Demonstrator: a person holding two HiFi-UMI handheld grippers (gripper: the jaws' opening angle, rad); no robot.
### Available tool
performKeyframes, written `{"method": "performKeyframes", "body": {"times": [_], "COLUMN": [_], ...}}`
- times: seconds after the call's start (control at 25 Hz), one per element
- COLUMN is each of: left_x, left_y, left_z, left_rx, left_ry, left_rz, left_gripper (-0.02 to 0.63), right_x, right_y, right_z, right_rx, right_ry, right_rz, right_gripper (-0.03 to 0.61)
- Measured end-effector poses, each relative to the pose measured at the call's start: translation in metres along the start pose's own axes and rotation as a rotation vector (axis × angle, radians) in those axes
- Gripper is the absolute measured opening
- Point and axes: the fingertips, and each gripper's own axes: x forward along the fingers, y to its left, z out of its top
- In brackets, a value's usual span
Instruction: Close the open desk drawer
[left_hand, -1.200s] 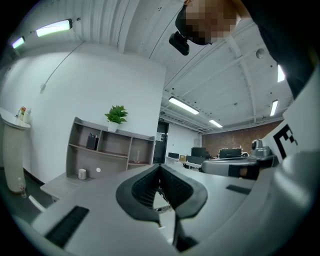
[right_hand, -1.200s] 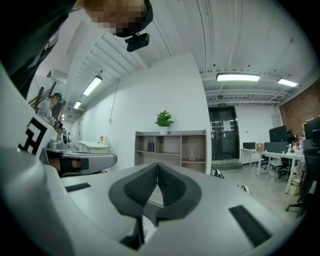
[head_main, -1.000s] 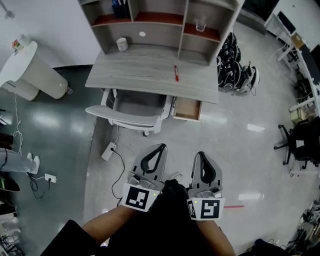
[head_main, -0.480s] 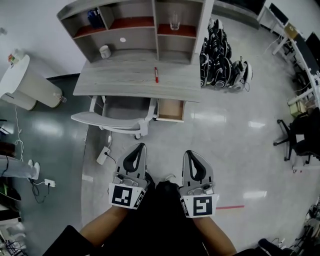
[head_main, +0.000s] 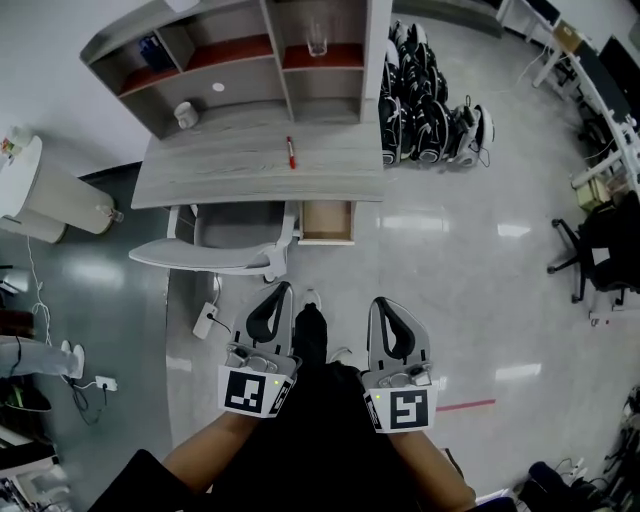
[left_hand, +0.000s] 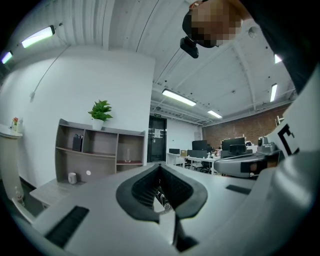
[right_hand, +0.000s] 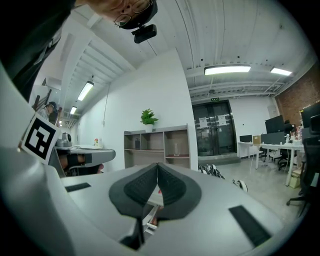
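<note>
Holds the left tool (head_main: 283, 288) out in front, pointing level, jaws pressed together on nothing. Holds the right tool (head_main: 381, 303) parallel beside it, apart, jaws likewise together and empty. Shows marker cubes (head_main: 255, 392) upward at both wrists, with bare left forearm (head_main: 200, 450) and right forearm (head_main: 432, 472) reaching forward. Places one leg (head_main: 310, 340) ahead between them.

Open polished floor (head_main: 420, 270) leads straight to the pulled-out drawer (head_main: 327, 222). A white office chair (head_main: 215, 255) stands close on its left, a power strip (head_main: 205, 322) lies near the chair, and black gear (head_main: 425, 120) is heaped beside the desk (head_main: 250, 172).
</note>
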Motion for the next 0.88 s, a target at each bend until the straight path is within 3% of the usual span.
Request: {"method": "performKeyframes", "body": {"times": [0.28,0.64,0.88], "left_x": [0.037,0.061,0.076], "left_y": [0.008,0.058,0.090], "left_z": [-0.007,-0.027,-0.035], "left_rx": [-0.021,-0.050,-0.077], "left_ry": [0.005,0.046,0.050], "left_rz": [-0.034,0.000,0.020], "left_gripper": [0.012,0.012,0.012], "right_x": [0.025,0.088,0.134], "right_y": [-0.031,-0.044,-0.034], "right_z": [-0.001,-0.006,-0.009], "right_rx": [0.014,-0.009,0.006], "right_ry": [0.017,0.050,0.074], "right_rz": [-0.071,-0.066,-0.017], "right_gripper": [0.016,0.017,0.015]}}
